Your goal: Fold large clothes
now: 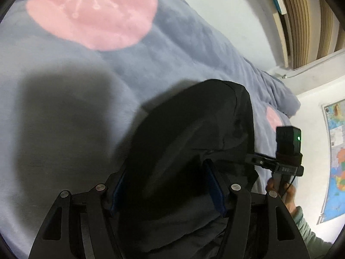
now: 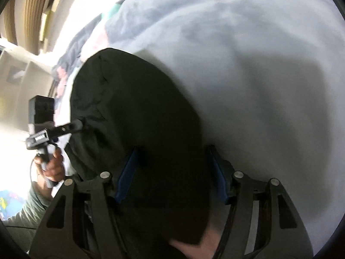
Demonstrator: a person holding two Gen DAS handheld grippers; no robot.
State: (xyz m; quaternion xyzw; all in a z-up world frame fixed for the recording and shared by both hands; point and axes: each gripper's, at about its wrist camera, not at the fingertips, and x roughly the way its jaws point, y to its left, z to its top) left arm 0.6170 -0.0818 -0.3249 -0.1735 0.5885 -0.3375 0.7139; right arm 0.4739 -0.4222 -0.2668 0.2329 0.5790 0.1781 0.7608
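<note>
Both grippers — L [image 1: 168, 185] & R [image 2: 174, 172] — wide apart w/ bulky black fabric garment [image 1: 189, 142] bunched between fingers, over grey-blue fleece blanket [image 1: 64, 69]; actual pinch unclear.

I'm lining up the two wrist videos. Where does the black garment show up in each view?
Left wrist: black garment fills the lower centre, running up from between the left gripper fingers.
Right wrist: black garment sits centre-left, running down between the right gripper fingers.
Shared landmark: the grey-blue blanket beneath it.
</note>
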